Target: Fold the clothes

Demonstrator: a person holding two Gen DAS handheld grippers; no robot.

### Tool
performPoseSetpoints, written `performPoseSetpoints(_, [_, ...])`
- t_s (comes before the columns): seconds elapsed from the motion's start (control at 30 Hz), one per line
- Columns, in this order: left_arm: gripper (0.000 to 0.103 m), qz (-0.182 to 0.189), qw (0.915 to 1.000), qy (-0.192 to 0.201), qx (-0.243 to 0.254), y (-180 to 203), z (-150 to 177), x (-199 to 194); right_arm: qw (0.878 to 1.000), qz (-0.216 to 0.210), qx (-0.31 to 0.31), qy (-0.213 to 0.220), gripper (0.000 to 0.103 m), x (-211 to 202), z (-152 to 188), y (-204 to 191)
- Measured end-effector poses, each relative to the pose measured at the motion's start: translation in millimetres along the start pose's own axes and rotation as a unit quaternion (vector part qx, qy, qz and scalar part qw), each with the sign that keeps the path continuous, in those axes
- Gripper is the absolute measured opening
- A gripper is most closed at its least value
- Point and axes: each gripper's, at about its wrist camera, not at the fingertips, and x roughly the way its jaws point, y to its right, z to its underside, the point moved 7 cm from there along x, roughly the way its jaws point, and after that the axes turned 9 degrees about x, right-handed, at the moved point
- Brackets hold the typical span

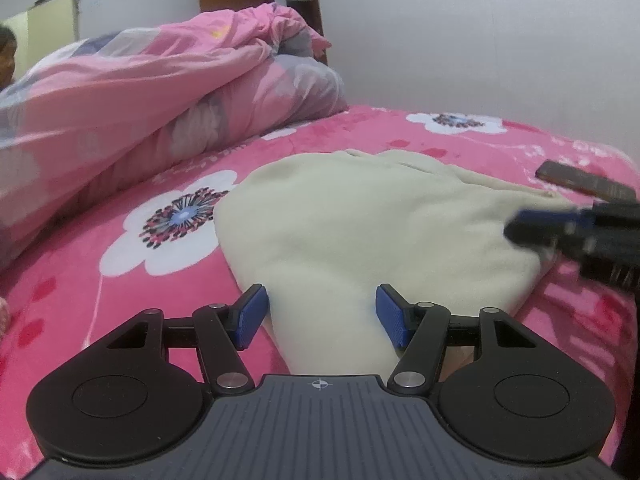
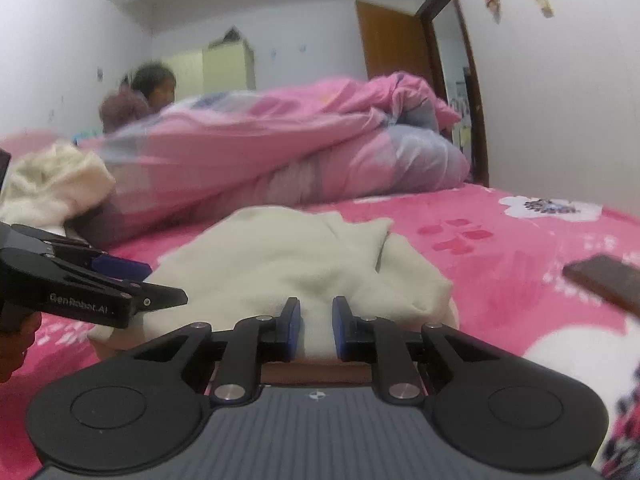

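A cream garment (image 1: 380, 220) lies folded on the pink flowered bed sheet (image 1: 100, 300). My left gripper (image 1: 322, 316) stands open over its near edge, blue pads wide apart, and the cloth lies loose between them. In the right wrist view the same garment (image 2: 280, 256) forms a low mound. My right gripper (image 2: 316, 328) has its jaws close together at the near edge, and cream cloth fills the narrow gap between the pads. The right gripper (image 1: 520, 228) shows blurred at the garment's right edge. The left gripper (image 2: 160, 282) reaches in from the left.
A bunched pink duvet (image 1: 140, 100) fills the bed's far left. A dark flat object (image 1: 580, 182) lies on the sheet right of the garment. A fluffy cream cloth (image 2: 52, 184) sits at the left, and a person (image 2: 152, 84) is behind the duvet. White walls stand behind.
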Motion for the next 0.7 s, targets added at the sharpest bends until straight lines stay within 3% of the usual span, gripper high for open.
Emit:
performPoseSetpoints(0.2, [0.062, -0.003, 0.9993, 0.006, -0.035, -2, 3, -1, 0.999, -0.015, -0.03, 0.041, 0.017, 0, -46, -19])
performPoseSetpoints(0.27, [0.062, -0.004, 0.9988, 0.006, -0.049, -2, 4, -1, 1.0, -0.004, -0.028, 0.006, 0.018, 23, -33, -11])
performPoseSetpoints(0.3, [0.062, -0.004, 0.9984, 0.006, -0.056, -3, 5, -1, 0.999, 0.009, -0.032, -0.036, 0.016, 40, -18, -3])
performPoseSetpoints(0.37, [0.062, -0.003, 0.9977, 0.006, -0.067, -4, 6, -1, 0.998, 0.004, -0.048, -0.048, 0.016, 47, -7, 2])
performPoseSetpoints(0.43, [0.063, -0.001, 0.9967, 0.006, -0.081, -7, 7, -1, 0.994, 0.013, -0.071, -0.086, 0.016, 51, -21, -6])
performPoseSetpoints(0.6, [0.063, 0.001, 0.9947, 0.003, -0.103, -9, 9, -2, 0.994, 0.001, -0.1, -0.05, 0.016, 63, -75, -30])
performPoseSetpoints(0.7, [0.063, 0.001, 0.9935, 0.006, -0.113, -9, 10, -2, 0.995, -0.006, -0.096, -0.038, 0.017, 86, -89, -33])
